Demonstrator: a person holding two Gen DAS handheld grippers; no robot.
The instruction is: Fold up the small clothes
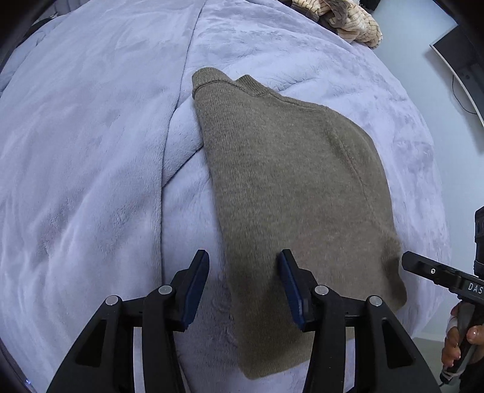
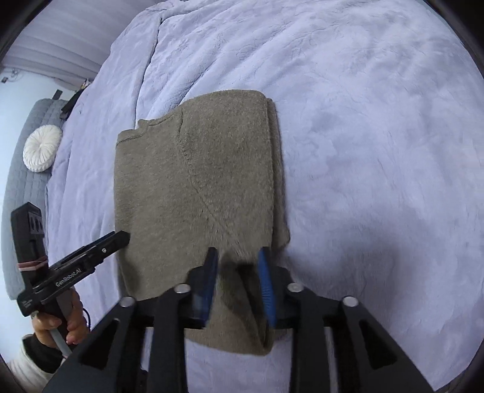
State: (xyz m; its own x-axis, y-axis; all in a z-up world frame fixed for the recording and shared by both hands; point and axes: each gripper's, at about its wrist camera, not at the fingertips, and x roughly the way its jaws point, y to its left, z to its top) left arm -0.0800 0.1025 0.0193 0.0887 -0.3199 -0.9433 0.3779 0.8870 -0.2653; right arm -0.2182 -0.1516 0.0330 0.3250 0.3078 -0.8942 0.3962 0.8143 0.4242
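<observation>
A small olive-brown knit sweater [image 1: 290, 187] lies folded lengthwise on a lavender plush blanket [image 1: 90, 151], collar at the far end. My left gripper [image 1: 243, 260] is open above the sweater's near left edge, one finger over the blanket, one over the knit. In the right wrist view the sweater [image 2: 193, 187] shows its folded edge on the right. My right gripper [image 2: 237, 257] is open, its fingers astride the sweater's near right corner, where the fabric bunches between the jaws. The left gripper [image 2: 121, 237] reaches the sweater's left edge.
A striped beige garment pile [image 1: 348, 21] lies at the bed's far edge. A monitor [image 1: 459, 60] stands to the right. A round white cushion [image 2: 42, 148] rests on a grey quilted headboard [image 2: 21, 187] at left. The right gripper's body [image 1: 438, 275] shows at the right edge.
</observation>
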